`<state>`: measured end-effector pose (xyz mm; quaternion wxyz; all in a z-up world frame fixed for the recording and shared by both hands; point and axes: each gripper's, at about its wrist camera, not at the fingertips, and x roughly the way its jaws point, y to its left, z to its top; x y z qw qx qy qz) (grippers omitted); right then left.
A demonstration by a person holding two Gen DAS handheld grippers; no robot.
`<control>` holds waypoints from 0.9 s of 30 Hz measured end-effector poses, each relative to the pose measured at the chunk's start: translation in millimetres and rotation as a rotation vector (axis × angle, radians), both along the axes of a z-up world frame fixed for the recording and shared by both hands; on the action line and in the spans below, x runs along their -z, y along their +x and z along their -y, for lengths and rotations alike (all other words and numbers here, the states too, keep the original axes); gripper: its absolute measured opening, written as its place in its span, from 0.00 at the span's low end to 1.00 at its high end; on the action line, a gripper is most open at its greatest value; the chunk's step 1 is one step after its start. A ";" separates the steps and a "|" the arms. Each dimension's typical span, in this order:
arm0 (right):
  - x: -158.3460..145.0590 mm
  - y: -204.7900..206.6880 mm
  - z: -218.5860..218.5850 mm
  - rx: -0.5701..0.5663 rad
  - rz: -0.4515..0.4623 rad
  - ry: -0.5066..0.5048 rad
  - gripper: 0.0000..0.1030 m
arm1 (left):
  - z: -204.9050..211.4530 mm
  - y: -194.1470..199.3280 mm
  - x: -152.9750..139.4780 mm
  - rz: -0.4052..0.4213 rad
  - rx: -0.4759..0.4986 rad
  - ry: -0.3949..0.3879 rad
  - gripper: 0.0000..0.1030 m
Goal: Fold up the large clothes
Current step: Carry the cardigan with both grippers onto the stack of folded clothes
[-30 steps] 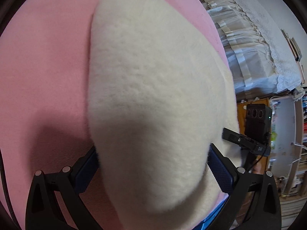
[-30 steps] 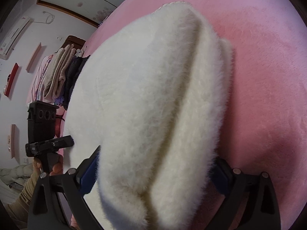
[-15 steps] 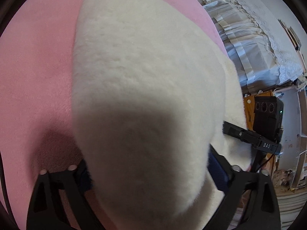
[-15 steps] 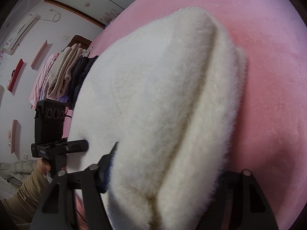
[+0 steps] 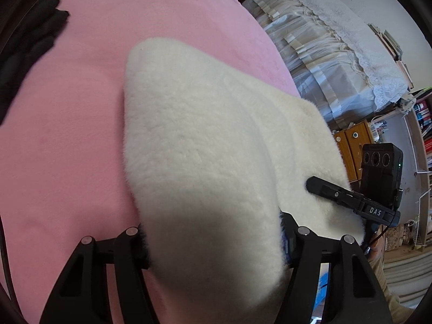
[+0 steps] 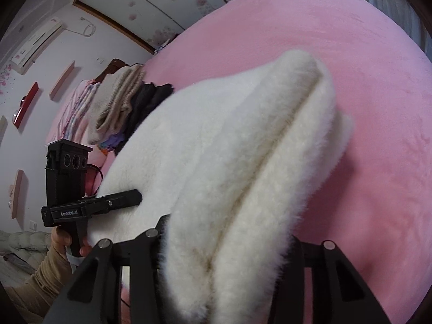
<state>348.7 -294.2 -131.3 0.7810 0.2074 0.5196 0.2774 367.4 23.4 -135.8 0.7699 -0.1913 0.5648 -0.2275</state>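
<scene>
Both tongs (image 5: 213, 245) (image 6: 226, 245) just closed, gripping fleece (image 5: 205, 145); right view alone shows clothes pile (image 6: 121, 105).

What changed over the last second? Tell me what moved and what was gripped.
Both grippers, left gripper and right gripper, have been closing onto the white fleece garment and now pinch its bunched edge; both views have pulled back, showing more pink blanket. The clothes pile is unchanged.

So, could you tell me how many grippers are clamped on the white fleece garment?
2: the left gripper grips one bunched end of the white fleece garment, the right gripper the other end. Their fingertips are hidden in the pile.
</scene>
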 end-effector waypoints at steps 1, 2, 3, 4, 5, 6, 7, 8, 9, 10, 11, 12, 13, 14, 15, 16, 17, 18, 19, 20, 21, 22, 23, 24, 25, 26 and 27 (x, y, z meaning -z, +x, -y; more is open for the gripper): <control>-7.2 -4.4 -12.6 -0.005 0.007 0.011 0.42 | -15.1 -6.3 -11.7 0.013 -0.006 0.003 0.63; -16.4 -8.2 -27.8 -0.013 0.015 0.024 0.42 | -32.2 -12.8 -26.5 0.034 -0.013 0.012 0.63; -23.8 -10.5 -40.3 -0.019 0.027 0.037 0.42 | -49.2 -18.1 -42.2 0.056 -0.020 0.023 0.63; -33.0 -11.7 -54.5 -0.024 0.040 0.052 0.42 | -62.2 -21.5 -58.3 0.076 -0.030 0.034 0.63; -44.9 -11.6 -70.9 -0.029 0.058 0.072 0.42 | -78.0 -24.5 -74.6 0.099 -0.039 0.046 0.63; -54.7 -10.0 -84.3 -0.034 0.076 0.089 0.42 | -94.5 -26.4 -91.2 0.122 -0.050 0.055 0.63; -66.2 -6.7 -99.4 -0.037 0.097 0.109 0.42 | -111.0 -27.3 -108.4 0.147 -0.060 0.068 0.63; -81.2 -2.0 -117.7 -0.042 0.122 0.131 0.42 | -127.8 -27.0 -126.0 0.174 -0.068 0.083 0.63; -93.3 2.9 -132.6 -0.049 0.145 0.145 0.42 | -145.0 -25.4 -143.5 0.202 -0.075 0.098 0.63; -108.4 10.0 -151.4 -0.057 0.173 0.158 0.42 | -157.6 -22.3 -157.2 0.224 -0.082 0.107 0.63; -122.3 18.1 -169.5 -0.061 0.195 0.176 0.42 | -180.7 -17.1 -178.7 0.249 -0.093 0.118 0.63; -134.5 26.3 -186.0 -0.065 0.217 0.186 0.42 | -203.7 -9.6 -198.7 0.277 -0.104 0.130 0.63; -148.3 36.6 -203.4 -0.066 0.244 0.194 0.42 | -220.8 -3.6 -211.1 0.293 -0.117 0.131 0.63; -160.8 48.8 -221.6 -0.063 0.263 0.209 0.42 | -240.2 5.5 -226.4 0.314 -0.125 0.141 0.63; -173.3 64.0 -242.1 -0.062 0.283 0.221 0.42 | -259.9 16.3 -240.1 0.331 -0.133 0.146 0.63; -183.8 76.6 -260.2 -0.060 0.299 0.232 0.42 | -280.9 30.0 -253.1 0.346 -0.139 0.152 0.63; -192.2 91.2 -277.0 -0.054 0.307 0.251 0.42 | -300.1 42.8 -263.4 0.361 -0.146 0.163 0.63; -201.2 107.9 -297.4 -0.059 0.323 0.251 0.42 | -323.1 59.8 -274.5 0.374 -0.155 0.177 0.63; -207.9 121.5 -314.2 -0.055 0.338 0.252 0.42 | -341.7 74.2 -280.9 0.384 -0.164 0.193 0.63; -211.6 135.5 -331.0 -0.050 0.335 0.266 0.42 | -360.4 88.8 -285.0 0.389 -0.176 0.203 0.64; -214.9 152.2 -351.1 -0.049 0.345 0.258 0.42 | -376.1 101.1 -285.5 0.389 -0.182 0.214 0.64; -214.2 170.0 -369.8 -0.046 0.343 0.261 0.42 | -397.4 116.5 -284.0 0.378 -0.200 0.223 0.64; -209.5 186.6 -385.8 -0.038 0.321 0.277 0.42 | -418.2 131.6 -278.7 0.374 -0.209 0.239 0.65; -204.9 197.8 -401.1 -0.044 0.316 0.270 0.42 | -434.1 143.3 -271.4 0.356 -0.233 0.236 0.66; -195.8 210.8 -417.2 -0.046 0.307 0.257 0.42 | -448.7 157.7 -258.8 0.335 -0.254 0.234 0.66; -183.9 222.3 -431.5 -0.037 0.288 0.256 0.42 | -466.4 171.7 -240.1 0.310 -0.275 0.237 0.68; -168.0 236.1 -449.9 -0.043 0.271 0.232 0.42 | -485.3 184.7 -215.4 0.262 -0.319 0.222 0.70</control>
